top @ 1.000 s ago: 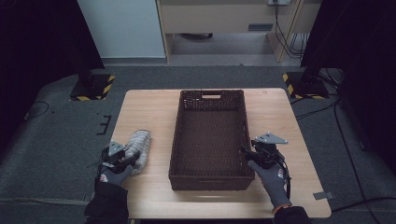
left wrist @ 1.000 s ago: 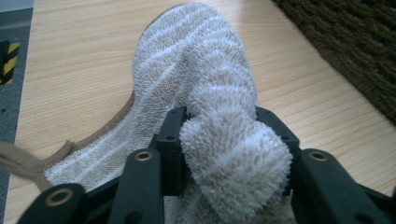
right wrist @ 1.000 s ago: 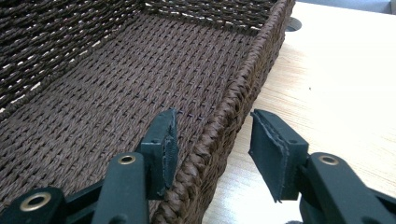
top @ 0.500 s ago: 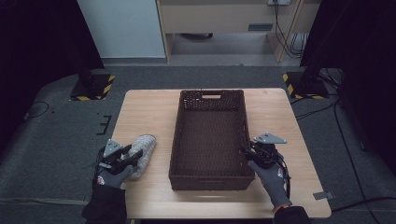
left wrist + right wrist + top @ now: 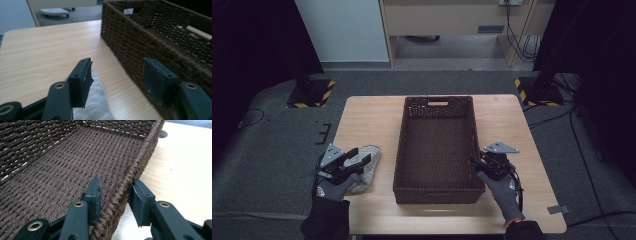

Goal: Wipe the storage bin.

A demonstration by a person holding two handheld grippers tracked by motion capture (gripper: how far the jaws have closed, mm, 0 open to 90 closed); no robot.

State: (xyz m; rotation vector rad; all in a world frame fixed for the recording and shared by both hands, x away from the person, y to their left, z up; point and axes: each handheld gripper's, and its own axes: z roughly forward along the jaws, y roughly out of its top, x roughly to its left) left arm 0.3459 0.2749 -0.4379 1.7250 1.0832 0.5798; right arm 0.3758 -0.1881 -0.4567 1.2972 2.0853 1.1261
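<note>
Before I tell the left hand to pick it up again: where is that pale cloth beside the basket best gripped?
Judging by its pose, grip the cloth at its raised, bunched far end, coming from above. It lies slack on the table, so a pinch there gathers folds; the basket stands apart.

Basket (image 5: pixel 434 150): dark brown woven fibre, rough, matt. Table (image 5: pixel 367 117): pale wood, smooth, faint sheen. Cloth (image 5: pixel 367 160): grey, soft (slightly fuzzy). Gripper pads (image 5: pixel 81 82): black, matt, rubber-like; brass-coloured rivets.
</note>
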